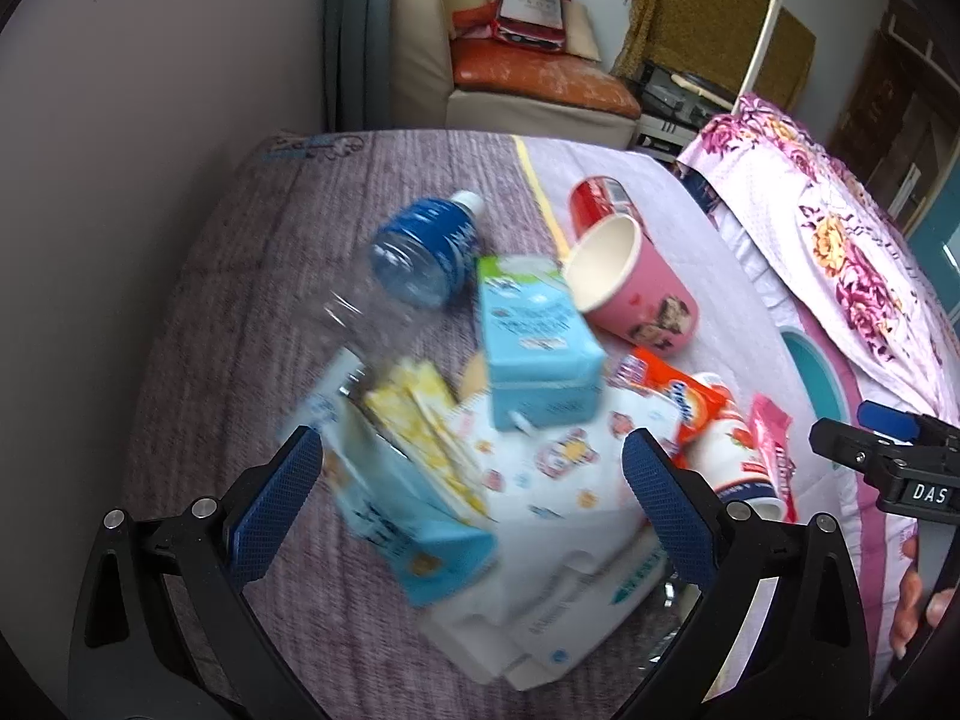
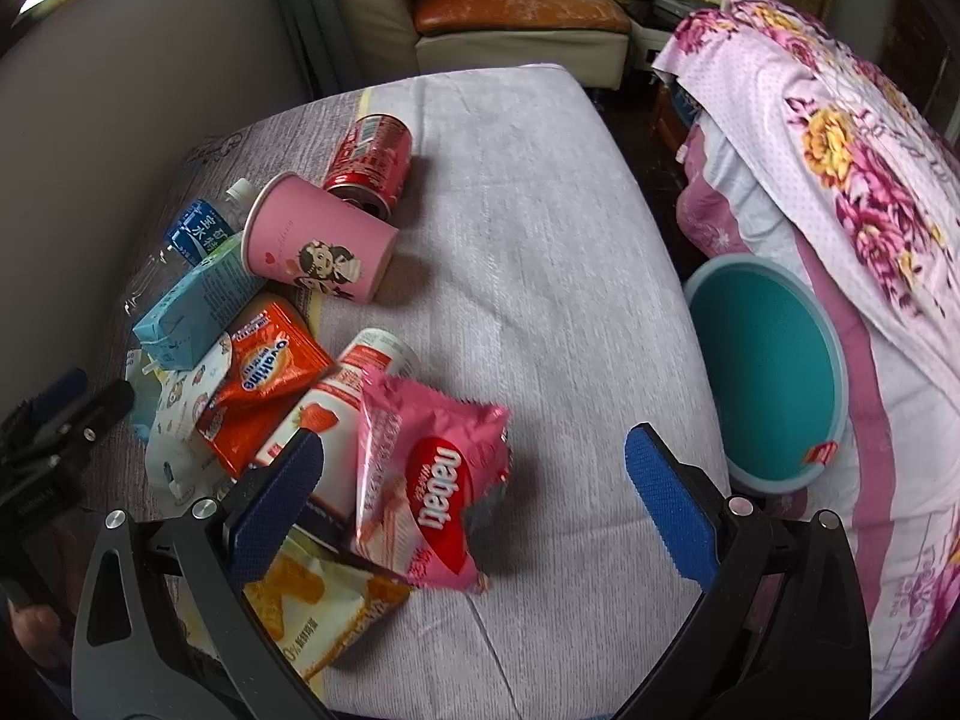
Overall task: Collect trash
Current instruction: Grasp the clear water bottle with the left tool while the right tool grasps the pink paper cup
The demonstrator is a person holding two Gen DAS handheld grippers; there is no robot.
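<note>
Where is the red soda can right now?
The red can lies on its side at the far end of the trash pile on the bed, right behind the tipped pink paper cup; the left wrist view shows it there too.

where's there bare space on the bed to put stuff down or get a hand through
Free: the wide grey stretch of bed cover between the red can, the pink wafer packet and the teal bin. Crowded: the left side by the wall, where cartons, wrappers, the bottle and pink cup overlap.

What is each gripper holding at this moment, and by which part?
Nothing is held. The left gripper is open over the pile of cartons and wrappers, and the right gripper is open around the pink Nabati wrapper without pinching it.
</note>
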